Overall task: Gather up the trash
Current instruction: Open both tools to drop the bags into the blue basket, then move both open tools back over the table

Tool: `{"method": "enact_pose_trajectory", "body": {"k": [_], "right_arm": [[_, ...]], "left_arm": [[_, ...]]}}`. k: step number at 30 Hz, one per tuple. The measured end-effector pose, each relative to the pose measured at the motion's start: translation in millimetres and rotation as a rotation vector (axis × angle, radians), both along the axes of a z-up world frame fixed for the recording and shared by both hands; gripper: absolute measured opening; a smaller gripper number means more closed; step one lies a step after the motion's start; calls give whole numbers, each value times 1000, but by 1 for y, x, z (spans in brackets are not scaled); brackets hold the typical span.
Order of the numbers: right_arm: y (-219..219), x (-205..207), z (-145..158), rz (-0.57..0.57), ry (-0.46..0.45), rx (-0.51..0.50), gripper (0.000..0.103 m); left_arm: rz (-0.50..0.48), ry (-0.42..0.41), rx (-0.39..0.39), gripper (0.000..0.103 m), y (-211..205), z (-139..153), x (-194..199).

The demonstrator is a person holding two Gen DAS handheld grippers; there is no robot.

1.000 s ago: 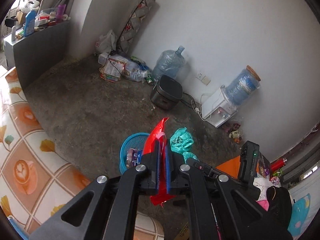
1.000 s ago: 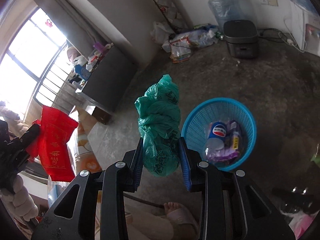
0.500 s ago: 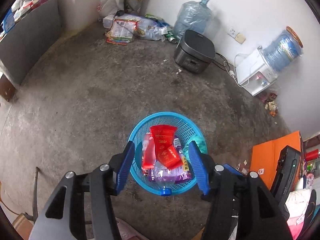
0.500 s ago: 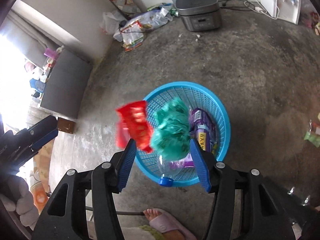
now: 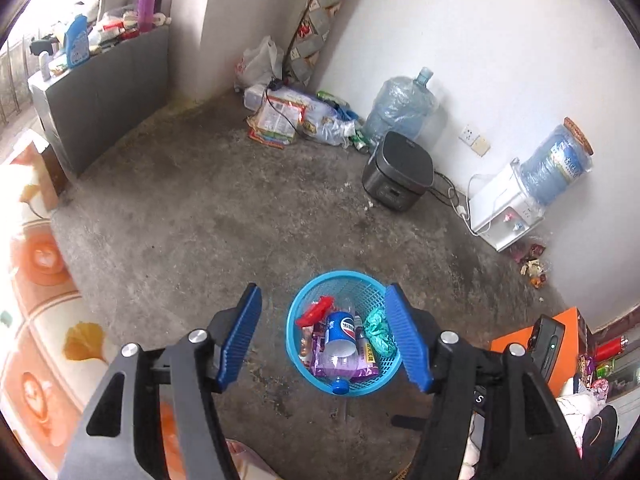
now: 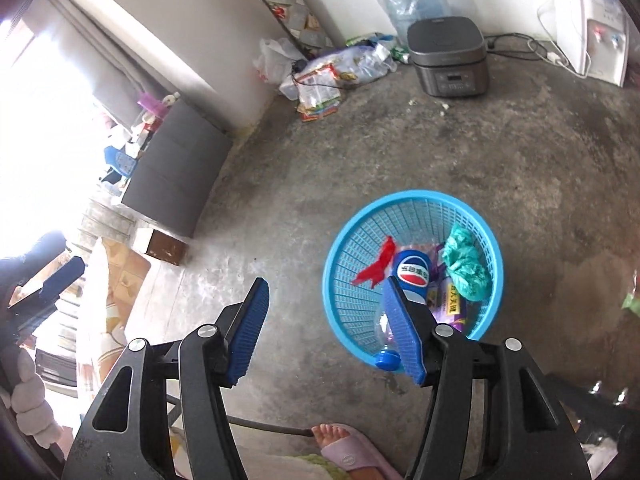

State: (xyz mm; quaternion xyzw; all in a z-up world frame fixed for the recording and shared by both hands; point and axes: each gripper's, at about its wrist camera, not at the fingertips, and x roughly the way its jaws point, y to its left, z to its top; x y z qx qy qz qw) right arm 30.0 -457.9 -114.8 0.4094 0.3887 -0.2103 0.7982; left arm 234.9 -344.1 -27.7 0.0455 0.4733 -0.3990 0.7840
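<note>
A blue mesh basket (image 5: 306,301) (image 6: 352,236) stands on the concrete floor. Inside it lie a red wrapper (image 5: 315,310) (image 6: 378,265), a crumpled green plastic bag (image 5: 378,330) (image 6: 466,266), a Pepsi bottle (image 5: 340,340) (image 6: 414,274) and purple packets (image 5: 344,368). My left gripper (image 5: 326,338) hangs above the basket, its jaws still opening and holding nothing. My right gripper (image 6: 330,326) hangs over the basket's left rim, jaws also opening, empty.
A black rice cooker (image 5: 399,171) (image 6: 449,56), a water jug (image 5: 402,106), a water dispenser (image 5: 508,208) and a litter pile (image 5: 288,116) line the white wall. A grey cabinet (image 5: 100,92) stands left. A sandalled foot (image 6: 344,446) is near the bottom edge. An orange box (image 5: 560,344) sits right.
Both grippers opened. The red wrapper left the left gripper and the green bag left the right gripper; both fell into the blue basket and now lie among the trash.
</note>
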Motion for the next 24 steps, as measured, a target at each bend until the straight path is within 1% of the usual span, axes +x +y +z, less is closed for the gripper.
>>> {"method": "enact_pose_trajectory", "body": {"k": [2,3,6,9,13,16,17,18,19,22,24], "right_arm": [[13,3,19,32,-39,-31,63],[20,6,29,56,-62,-49,66],[48,14,57,130,-136,-103,75],[81,24,80,232,-205,-136,83],[129,36,102,382,-258,-176,87],[165,45,112,492,-268,-213,88],[177,47,114,529,-274,-217,88],[186,50,115,556,-277,-214,88],[196,52,114,587,-284,-203,88],[223,60,113,668,-309,-162,88],[241,65,112,733,-317,-141,88]], "left_arm": [[29,-54,-33,69,29,26,-4],[43,-83,-47,69,43,38,-6],[95,-171,-86,75,92,72,-14],[146,-238,-117,82,145,97,-26],[245,-316,-140,90,225,115,-46],[353,-430,-125,92,286,120,-71],[393,-457,-112,92,307,119,-78],[432,-465,-102,92,327,117,-83],[470,-456,-96,92,348,115,-88],[588,-398,-85,92,406,103,-100],[663,-372,-57,92,439,93,-111]]}}
